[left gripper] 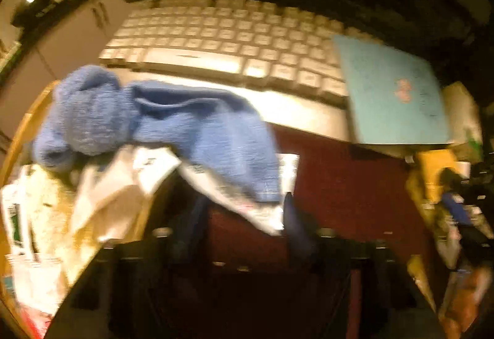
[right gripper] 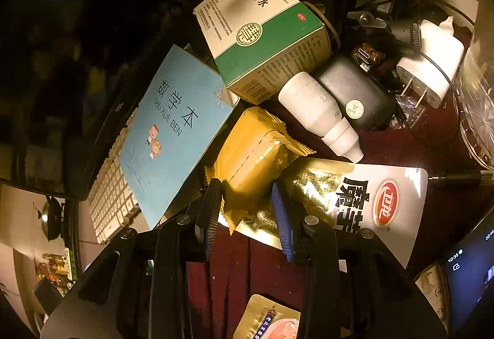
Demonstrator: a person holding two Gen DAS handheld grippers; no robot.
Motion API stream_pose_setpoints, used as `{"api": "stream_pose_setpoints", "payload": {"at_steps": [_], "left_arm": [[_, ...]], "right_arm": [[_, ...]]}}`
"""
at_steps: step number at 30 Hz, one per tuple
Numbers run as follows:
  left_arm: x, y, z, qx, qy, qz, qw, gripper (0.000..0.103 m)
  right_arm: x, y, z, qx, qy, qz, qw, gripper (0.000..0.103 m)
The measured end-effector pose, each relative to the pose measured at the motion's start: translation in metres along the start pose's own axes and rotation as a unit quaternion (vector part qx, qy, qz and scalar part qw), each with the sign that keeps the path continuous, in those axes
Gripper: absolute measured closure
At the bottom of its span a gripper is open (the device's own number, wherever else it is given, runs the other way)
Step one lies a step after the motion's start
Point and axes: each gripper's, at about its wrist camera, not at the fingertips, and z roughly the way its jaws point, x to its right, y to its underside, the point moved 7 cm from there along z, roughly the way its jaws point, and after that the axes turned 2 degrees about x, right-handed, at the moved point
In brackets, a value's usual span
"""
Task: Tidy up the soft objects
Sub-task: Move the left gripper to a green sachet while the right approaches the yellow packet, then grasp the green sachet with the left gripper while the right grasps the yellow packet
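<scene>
In the blurred left wrist view a blue knitted cloth (left gripper: 173, 126) lies draped over white packets (left gripper: 145, 172) at the edge of a wooden basket (left gripper: 24, 129). My left gripper (left gripper: 244, 215) is open just below the cloth's lower end, touching nothing. In the right wrist view my right gripper (right gripper: 247, 215) is open, its fingers on either side of a gold snack packet (right gripper: 256, 153) without squeezing it. A white and gold snack pouch (right gripper: 370, 197) lies just right of it.
A white keyboard (left gripper: 222, 39) and a blue notebook (right gripper: 173, 129) lie behind on the dark red tablecloth (left gripper: 339, 184). A green-white medicine box (right gripper: 262, 33), white bottle (right gripper: 318, 113), black case (right gripper: 355, 92), charger (right gripper: 432, 61), glass dish (right gripper: 478, 110) and phone (right gripper: 469, 277) crowd the right.
</scene>
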Motion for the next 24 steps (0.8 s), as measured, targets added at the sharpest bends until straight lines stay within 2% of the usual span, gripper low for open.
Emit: {"api": "stream_pose_setpoints", "payload": {"at_steps": [1,2,3,7,14,15,16,18,20,24], "left_arm": [[-0.002,0.002,-0.001,0.002,0.003,0.002,1.0,0.069],[-0.007,0.003,-0.004,0.004,0.001,0.007,1.0,0.084],[-0.007,0.005,-0.005,0.004,0.009,0.007,0.9999,0.086],[-0.015,0.016,-0.008,-0.006,0.053,0.003,0.9986,0.09],[-0.017,0.072,-0.032,-0.04,0.115,0.023,0.9923,0.09],[-0.021,0.079,-0.036,-0.044,0.131,0.011,0.9903,0.09],[-0.024,0.083,-0.039,-0.044,0.142,0.004,0.9889,0.089],[-0.028,0.088,-0.041,-0.044,0.148,0.01,0.9879,0.079],[-0.031,0.09,-0.048,-0.042,0.151,0.011,0.9875,0.059],[-0.025,0.071,-0.049,-0.027,0.16,-0.008,0.9867,0.045]], "right_arm": [[0.0,0.0,0.0,0.0,0.0,0.0,1.0,0.069],[0.0,0.0,0.0,0.0,-0.001,0.001,1.0,0.069],[0.0,0.0,0.0,0.0,-0.001,0.001,1.0,0.069],[0.0,-0.001,0.001,0.001,0.001,-0.001,1.0,0.069],[0.001,-0.002,0.0,0.006,0.006,-0.003,1.0,0.069],[0.001,-0.002,0.0,0.006,0.007,-0.003,1.0,0.069],[0.001,-0.002,0.0,0.006,0.007,-0.003,1.0,0.069],[0.002,-0.003,0.0,0.006,0.007,-0.004,1.0,0.069],[0.002,-0.002,-0.001,0.007,0.008,-0.005,1.0,0.069],[0.002,-0.002,-0.001,0.009,0.008,-0.008,1.0,0.069]]}}
